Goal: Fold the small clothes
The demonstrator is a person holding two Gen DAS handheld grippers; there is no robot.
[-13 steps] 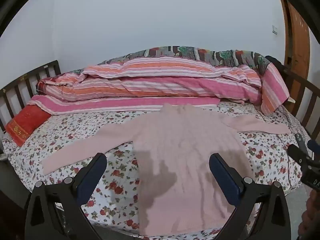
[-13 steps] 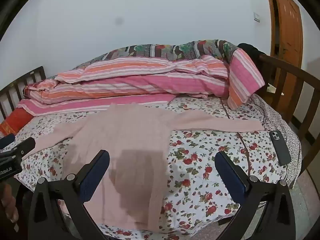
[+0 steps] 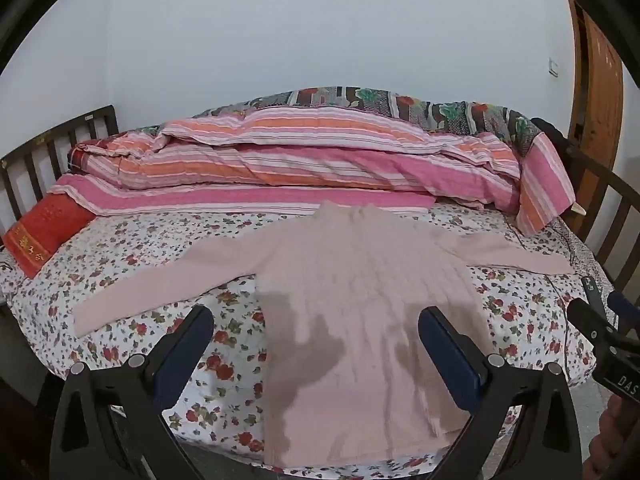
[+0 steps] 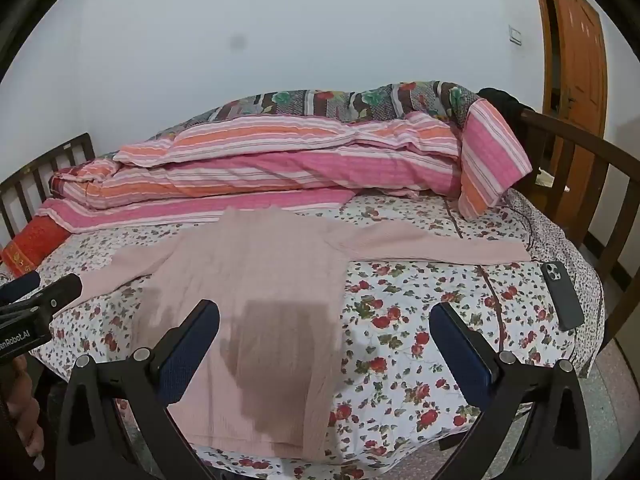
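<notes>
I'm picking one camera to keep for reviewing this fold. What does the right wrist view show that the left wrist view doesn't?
Only the right wrist view shows the whole dark phone lying on the bed by the right sleeve end; the left shows just a sliver. Only the left wrist view shows the whole left sleeve to its cuff. Both share the pink sweater spread flat, the striped quilt, and open grippers, left and right, holding nothing.
</notes>
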